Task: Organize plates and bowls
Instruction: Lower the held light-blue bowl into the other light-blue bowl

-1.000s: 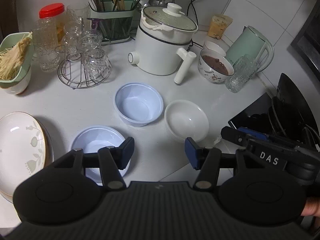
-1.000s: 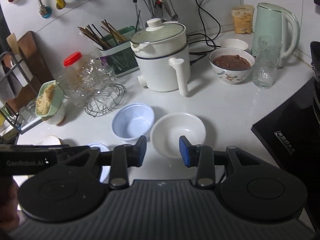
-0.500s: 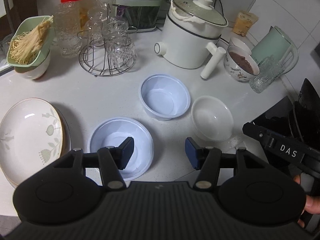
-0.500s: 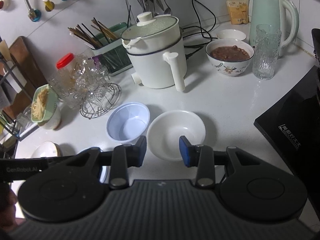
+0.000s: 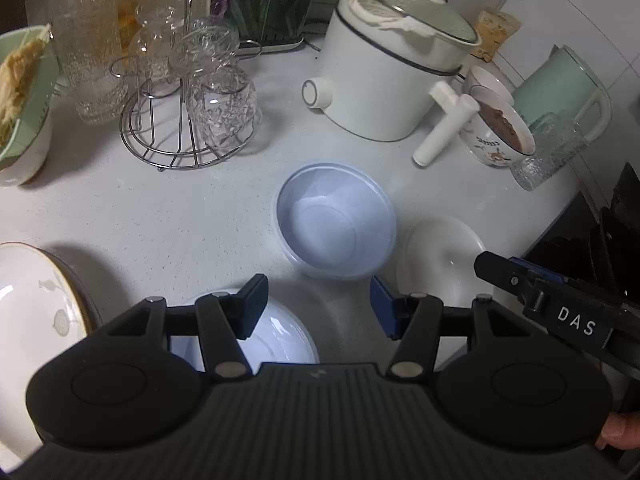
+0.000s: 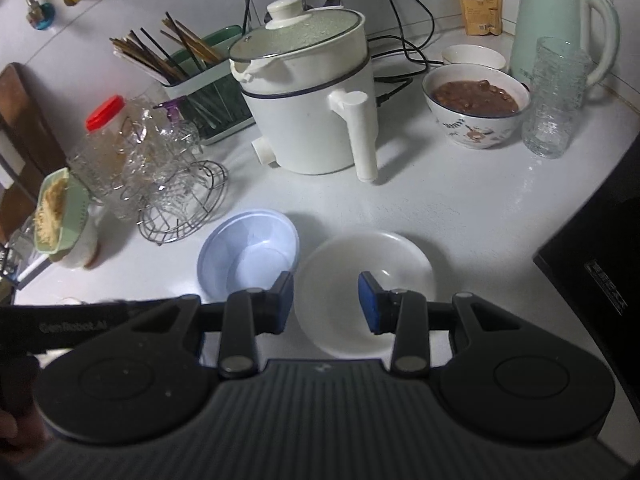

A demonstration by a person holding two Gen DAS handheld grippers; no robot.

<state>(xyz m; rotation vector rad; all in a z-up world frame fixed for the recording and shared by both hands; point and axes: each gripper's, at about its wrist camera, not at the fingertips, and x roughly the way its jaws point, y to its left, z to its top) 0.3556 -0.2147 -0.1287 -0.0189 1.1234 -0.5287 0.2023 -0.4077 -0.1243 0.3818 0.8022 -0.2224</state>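
Note:
A pale blue plastic bowl point(image 5: 336, 226) stands on the white counter, just ahead of my open, empty left gripper point(image 5: 318, 306). A second pale blue bowl point(image 5: 276, 340) lies under the left fingers. A white bowl point(image 5: 440, 260) sits right of the first blue bowl. A floral plate stack point(image 5: 36, 300) is at the far left. In the right wrist view my open, empty right gripper point(image 6: 326, 300) hovers over the white bowl point(image 6: 368, 268), with the blue bowl point(image 6: 248, 254) to its left. The right gripper's body point(image 5: 560, 312) shows at the right of the left wrist view.
A white electric pot point(image 6: 308, 96) stands behind the bowls. A wire rack of glasses point(image 5: 188, 92), a bowl of brown food point(image 6: 476, 100), a tumbler point(image 6: 556, 96), a green kettle point(image 6: 560, 20) and a noodle basket point(image 5: 20, 92) ring the counter. A black hob point(image 6: 592, 264) is at the right.
The left gripper swung back to the right and forward, closer to the first blue bowl; the second blue bowl slid under its fingers. The right gripper edged lower over the white bowl.

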